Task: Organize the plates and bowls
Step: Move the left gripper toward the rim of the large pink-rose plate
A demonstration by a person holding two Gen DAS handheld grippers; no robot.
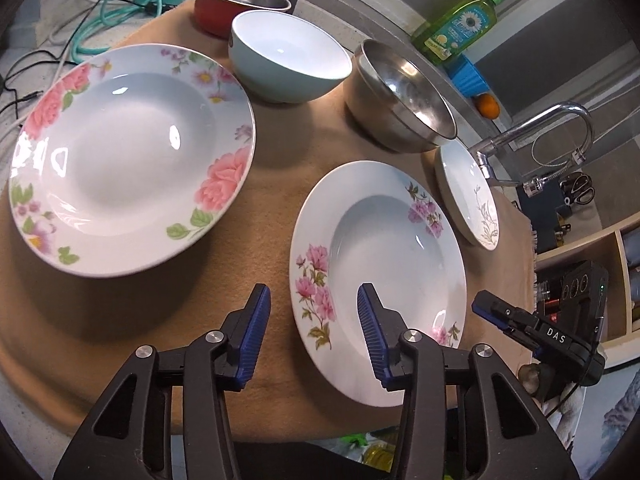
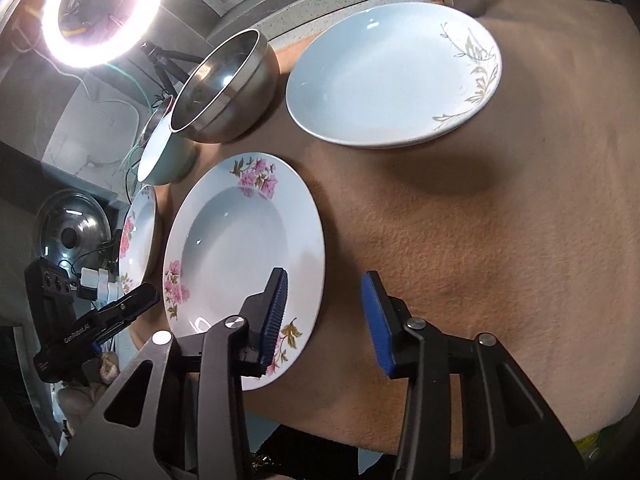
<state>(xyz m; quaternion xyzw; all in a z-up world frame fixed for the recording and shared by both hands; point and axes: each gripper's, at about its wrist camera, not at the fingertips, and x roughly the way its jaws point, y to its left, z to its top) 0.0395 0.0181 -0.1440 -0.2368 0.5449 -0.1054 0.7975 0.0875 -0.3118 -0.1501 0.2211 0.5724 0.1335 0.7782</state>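
Three plates lie on a brown cloth: a large rose plate (image 1: 132, 160) at the left, a pink-flower plate (image 1: 380, 276) in the middle, also in the right wrist view (image 2: 240, 248), and a plate with a grass pattern (image 2: 392, 76) at the right. Behind them stand a pale blue bowl (image 1: 288, 56), a steel bowl (image 1: 400, 96) and a red pot (image 1: 236, 4). My left gripper (image 1: 312, 304) is open and empty, straddling the pink-flower plate's near left rim. My right gripper (image 2: 326, 292) is open and empty, straddling that plate's right rim.
A faucet (image 1: 540, 132) and a green soap bottle (image 1: 460, 24) stand behind the cloth at the right. Cables (image 1: 100, 8) lie at the back left. A ring light (image 2: 100, 12) and a pot lid (image 2: 72, 232) are at the left.
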